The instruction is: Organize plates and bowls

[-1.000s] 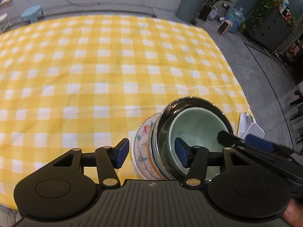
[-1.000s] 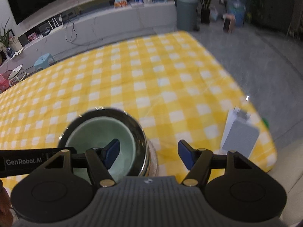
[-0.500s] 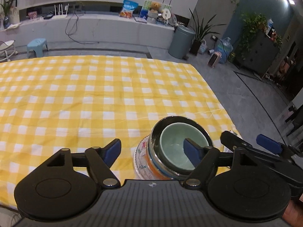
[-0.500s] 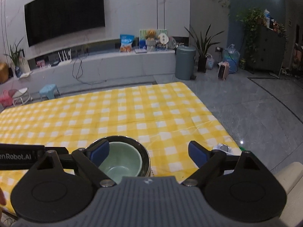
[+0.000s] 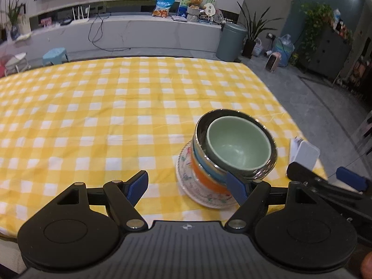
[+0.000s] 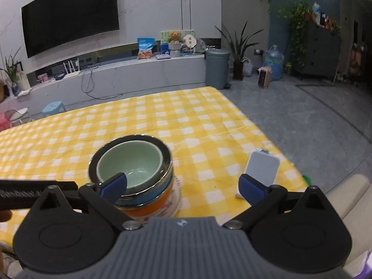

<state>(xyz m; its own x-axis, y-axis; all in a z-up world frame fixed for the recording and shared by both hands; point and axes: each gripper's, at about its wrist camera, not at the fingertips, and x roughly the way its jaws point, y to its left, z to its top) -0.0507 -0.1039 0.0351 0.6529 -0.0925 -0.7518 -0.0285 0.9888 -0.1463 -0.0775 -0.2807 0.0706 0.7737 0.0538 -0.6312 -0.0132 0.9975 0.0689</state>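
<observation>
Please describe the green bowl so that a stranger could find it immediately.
On the yellow checked tablecloth, near its right edge, stands one stack of dishes on a patterned plate. The pale green bowl sits on top, nested inside the shiny steel bowl; the only plain matte one.

Dim room, wall television [image 6: 69,21], grey floor [image 6: 302,116]

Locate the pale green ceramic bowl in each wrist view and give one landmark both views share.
Left wrist view: pale green ceramic bowl, right of centre, nested inside the steel bowl on top of the stack.
Right wrist view: same bowl, left of centre, just above the left blue pad.
Shared landmark: grey round bin beyond the table.
</observation>
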